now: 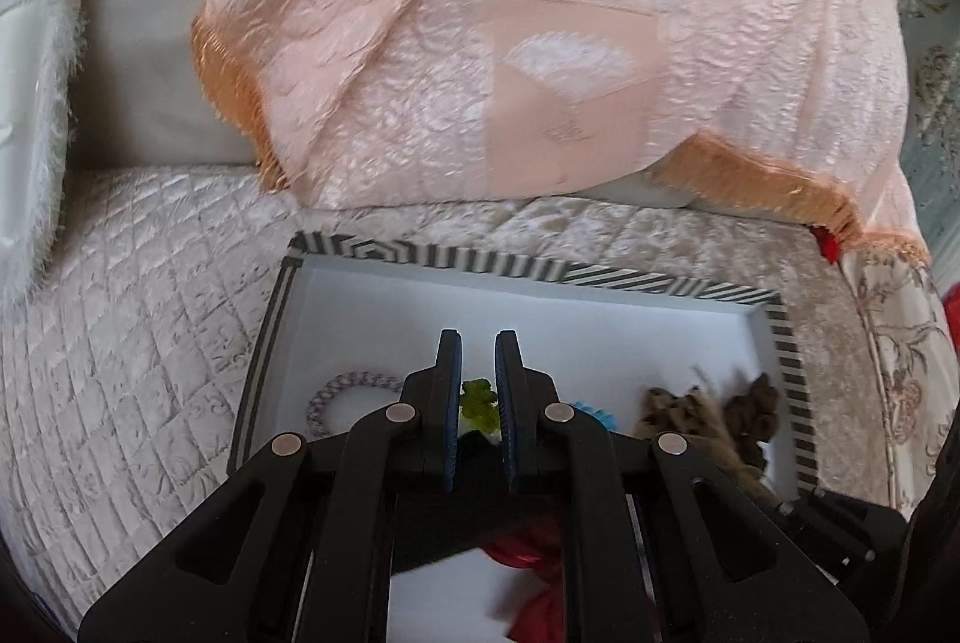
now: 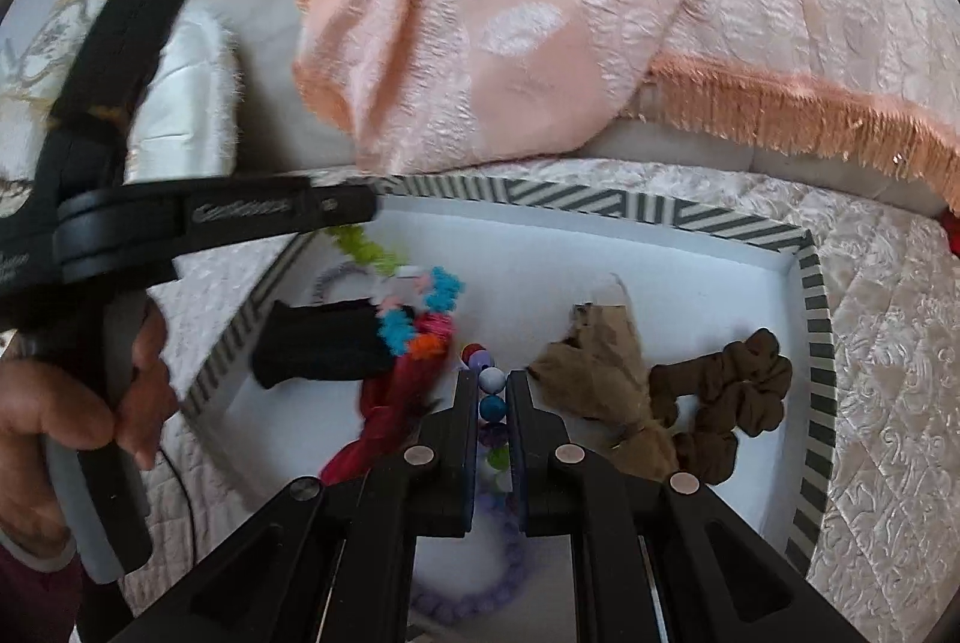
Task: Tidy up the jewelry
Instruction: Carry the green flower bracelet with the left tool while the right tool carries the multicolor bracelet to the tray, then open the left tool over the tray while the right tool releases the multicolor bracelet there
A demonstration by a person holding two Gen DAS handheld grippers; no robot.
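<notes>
A white box with a striped rim (image 1: 540,271) (image 2: 600,202) lies on the quilted sofa seat. My left gripper (image 1: 478,343) hangs over it, nearly shut on a multicoloured pom-pom band (image 1: 478,403) (image 2: 420,301), which dangles from it in the right wrist view. My right gripper (image 2: 492,376) is shut on a bead bracelet (image 2: 491,379) with white, blue and red beads, low over the box floor. A lilac braided ring (image 1: 336,394) lies at the box's left.
In the box lie a brown scrunchie (image 2: 732,397) (image 1: 756,403), a tan fabric bow (image 2: 606,373) (image 1: 672,409), red fabric (image 2: 396,403) (image 1: 528,559) and a purple loop (image 2: 480,583). A peach fringed throw (image 1: 510,42) (image 2: 570,12) drapes behind.
</notes>
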